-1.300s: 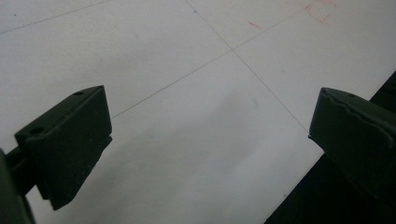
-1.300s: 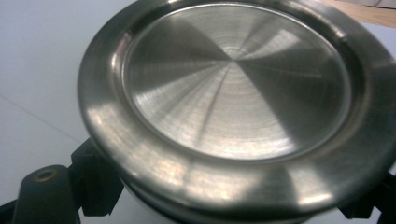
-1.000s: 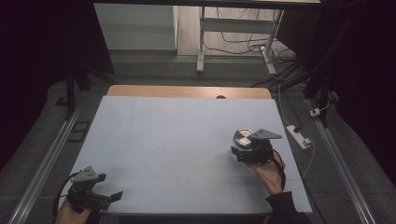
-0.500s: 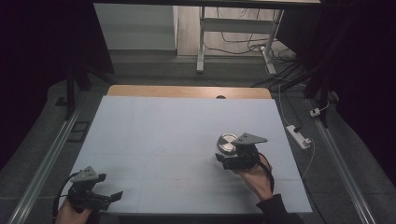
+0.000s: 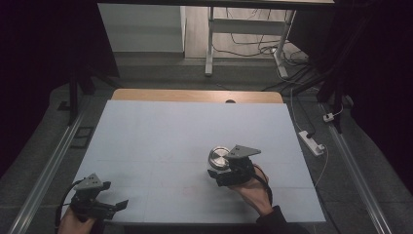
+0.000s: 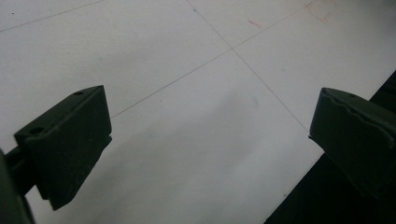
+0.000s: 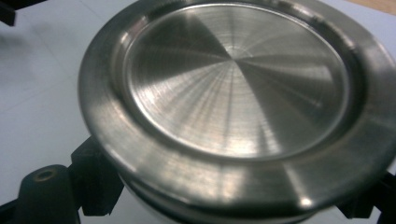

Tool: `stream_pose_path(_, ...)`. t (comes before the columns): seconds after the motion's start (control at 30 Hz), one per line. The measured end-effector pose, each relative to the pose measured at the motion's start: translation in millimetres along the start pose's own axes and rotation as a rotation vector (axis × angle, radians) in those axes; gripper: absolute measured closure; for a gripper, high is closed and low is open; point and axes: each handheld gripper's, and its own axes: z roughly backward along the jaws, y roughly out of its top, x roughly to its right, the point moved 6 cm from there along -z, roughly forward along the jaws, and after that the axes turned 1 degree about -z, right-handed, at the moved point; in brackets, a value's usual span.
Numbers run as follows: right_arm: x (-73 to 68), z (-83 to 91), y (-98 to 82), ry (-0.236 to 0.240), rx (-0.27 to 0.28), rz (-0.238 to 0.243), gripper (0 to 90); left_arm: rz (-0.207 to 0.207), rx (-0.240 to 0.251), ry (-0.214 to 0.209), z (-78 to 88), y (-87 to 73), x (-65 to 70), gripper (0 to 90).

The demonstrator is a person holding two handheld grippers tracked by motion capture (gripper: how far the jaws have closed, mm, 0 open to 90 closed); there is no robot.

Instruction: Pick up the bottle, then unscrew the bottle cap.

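The right tool (image 5: 220, 171) is clamped on 1 round brushed-steel lidded container (image 5: 219, 157) over the pale surface (image 5: 160, 131) (near centre-right), while the left tool (image 5: 109, 207) gapes wide, holding nothing, at the near left corner.

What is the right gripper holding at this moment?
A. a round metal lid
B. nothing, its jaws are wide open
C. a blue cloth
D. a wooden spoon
A. In the right gripper view a round, shiny metal lid sits between the black jaws, and the high view shows the right gripper carrying the same disc above the white table.
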Motion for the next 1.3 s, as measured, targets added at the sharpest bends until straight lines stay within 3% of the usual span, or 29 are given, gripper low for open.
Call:
stream_pose_path(0.67,-59.2,-21.0,2.4,0.13,-0.034,0.103,14.3,-0.006,-0.009,0.003,-0.8,-0.1,0.6,0.0)
stream_pose_path(0.87,-61.0,-21.5,2.0,0.135,-0.034,0.112,14.3,0.002,-0.009,0.005,-0.8,0.1,0.2,0.0)
stream_pose_path(1.03,-59.4,-20.9,2.8,0.132,-0.029,0.108,14.3,-0.005,0.013,-0.021,-2.0,4.9,3.9,0.0)
stream_pose_path(1.17,-58.9,-20.4,3.0,0.133,-0.027,0.106,14.3,-0.036,0.031,-0.027,-1.7,12.0,8.6,0.0)
stream_pose_path(1.3,-59.3,-20.0,3.5,0.135,-0.024,0.108,14.3,-0.081,0.047,-0.059,-3.6,21.3,15.6,0.0)
